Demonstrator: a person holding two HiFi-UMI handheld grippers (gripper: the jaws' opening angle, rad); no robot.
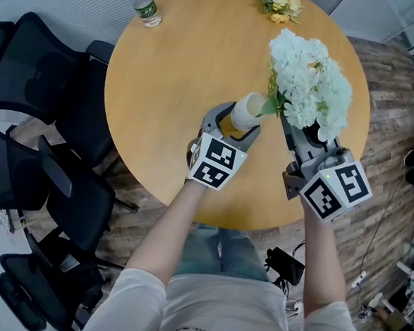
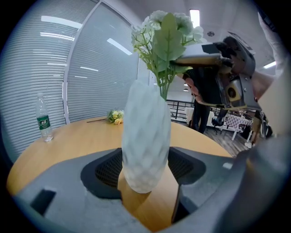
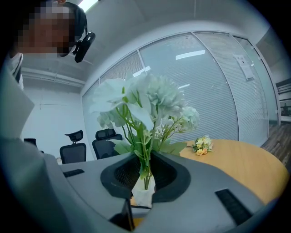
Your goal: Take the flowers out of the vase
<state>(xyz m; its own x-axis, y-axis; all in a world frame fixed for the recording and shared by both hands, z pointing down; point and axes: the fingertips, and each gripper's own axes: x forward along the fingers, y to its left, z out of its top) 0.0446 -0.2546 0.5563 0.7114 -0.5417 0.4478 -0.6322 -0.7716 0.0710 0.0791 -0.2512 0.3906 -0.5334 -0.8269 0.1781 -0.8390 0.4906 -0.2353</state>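
Observation:
A white textured vase (image 1: 248, 111) stands on the round wooden table (image 1: 173, 79), and my left gripper (image 1: 238, 128) is shut on its lower body. In the left gripper view the vase (image 2: 145, 136) fills the gap between the pads of the left gripper (image 2: 146, 170). A bunch of white flowers (image 1: 311, 83) rises from the vase's mouth. My right gripper (image 1: 283, 117) is shut on its green stems just above the mouth. In the right gripper view the stems (image 3: 144, 166) run between the pads of the right gripper (image 3: 144, 175), with the vase (image 3: 143, 195) right below.
A small yellow bouquet (image 1: 280, 4) lies at the table's far edge. A water bottle (image 1: 146, 8) stands at the far left rim. Several black office chairs (image 1: 44, 158) crowd the left side. A person (image 2: 202, 98) stands beyond the table by a glass wall.

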